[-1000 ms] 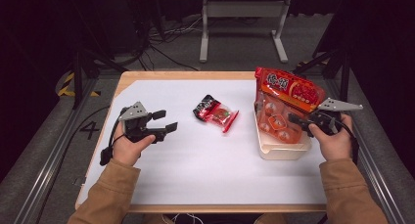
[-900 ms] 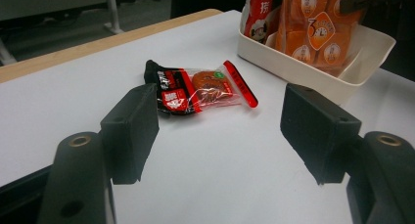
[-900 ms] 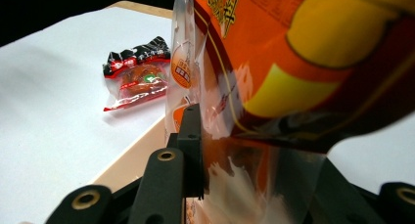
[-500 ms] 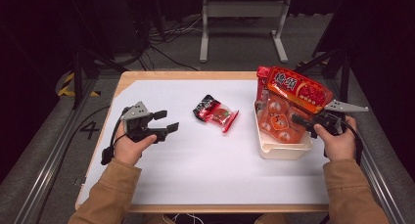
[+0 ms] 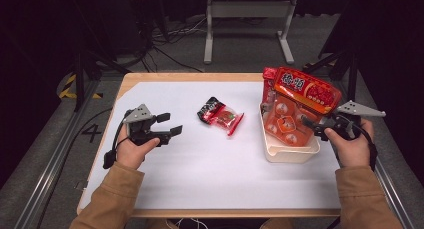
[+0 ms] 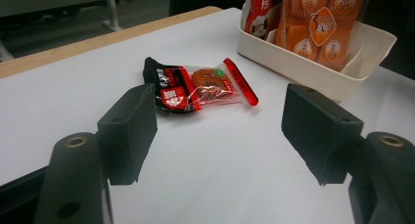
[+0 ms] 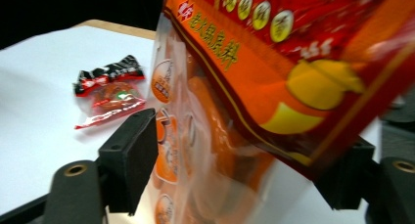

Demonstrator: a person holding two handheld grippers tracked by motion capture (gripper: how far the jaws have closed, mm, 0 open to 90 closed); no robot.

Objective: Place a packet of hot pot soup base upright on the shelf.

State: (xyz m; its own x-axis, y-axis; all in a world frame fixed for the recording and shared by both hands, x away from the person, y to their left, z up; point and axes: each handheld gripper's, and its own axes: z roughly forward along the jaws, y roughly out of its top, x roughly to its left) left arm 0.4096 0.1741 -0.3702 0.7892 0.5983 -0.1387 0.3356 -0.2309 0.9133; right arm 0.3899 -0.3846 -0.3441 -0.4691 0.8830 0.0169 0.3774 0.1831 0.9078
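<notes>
The large red seasoning packet (image 5: 306, 91) leans across the top of the white bin (image 5: 291, 153) at the table's right side, propped on the orange snack bag (image 5: 283, 123) standing inside and not yet settled down among the contents; the right gripper (image 5: 309, 127) has its jaws just opened wide around the packet's lower edge, the packet between them but no pad seen pressing on it, so my judgement is that it has been let go; the risk from here is that the packet, tilted and top-heavy, slides off the bag and tips over the bin's rim onto the table, or that a jaw catches its edge as the hand draws back and drags it out; the left gripper (image 5: 167, 130) rests on the table at the left, jaws standing wide and empty, aimed at the small red-and-black snack packet (image 5: 222, 116) lying flat near the table's middle, well apart from the bin; the surface is a white sheet over a wood-edged table (image 5: 150, 78), smooth enough for things to skid; the room beyond is dark, with cables (image 5: 150, 49) on the grey floor and a white metal stand (image 5: 247, 26) behind the table.
</notes>
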